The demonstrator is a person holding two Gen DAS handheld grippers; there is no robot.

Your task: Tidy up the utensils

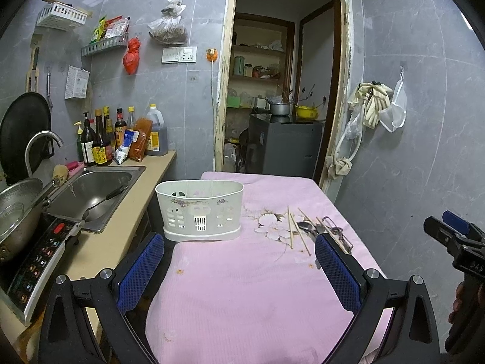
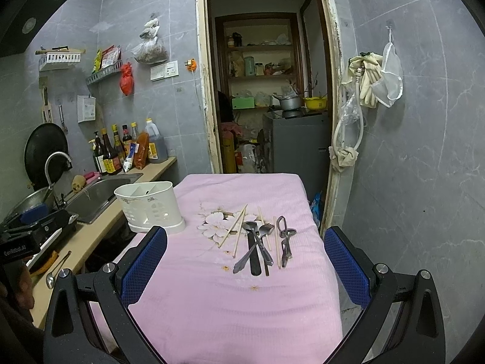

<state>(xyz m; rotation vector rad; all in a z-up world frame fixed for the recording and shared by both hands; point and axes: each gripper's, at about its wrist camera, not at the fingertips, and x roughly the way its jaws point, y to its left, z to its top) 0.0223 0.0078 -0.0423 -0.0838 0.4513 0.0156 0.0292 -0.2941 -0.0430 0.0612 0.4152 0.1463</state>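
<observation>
Task judged at its start: nothing appears sorted yet. The caddy (image 2: 150,209), white and divided into compartments, stands on the pink cloth (image 2: 230,303) at the table's left edge, next to the sink (image 1: 97,191); the compartments seen from the right wrist view look empty, though their bottoms are hidden. All utensils lie loose on the cloth to the right of the caddy, apart from it: chopsticks (image 2: 235,232) scattered singly, a spoon (image 2: 251,227) and fork (image 2: 266,229) crossed over a black-handled tool (image 2: 254,257), and a metal peeler-like tool (image 2: 285,239) at the right of the pile. Left gripper (image 1: 239,257) is held released, fingers wide, nothing between them, aimed between caddy and pile. Right gripper (image 2: 245,254) is likewise released and empty, aimed at the pile and short of it. Remaining, by judgement: every utensil to be picked up and dropped into the caddy, probably by type. Overlapped spoon, fork and handle may need separating first.
</observation>
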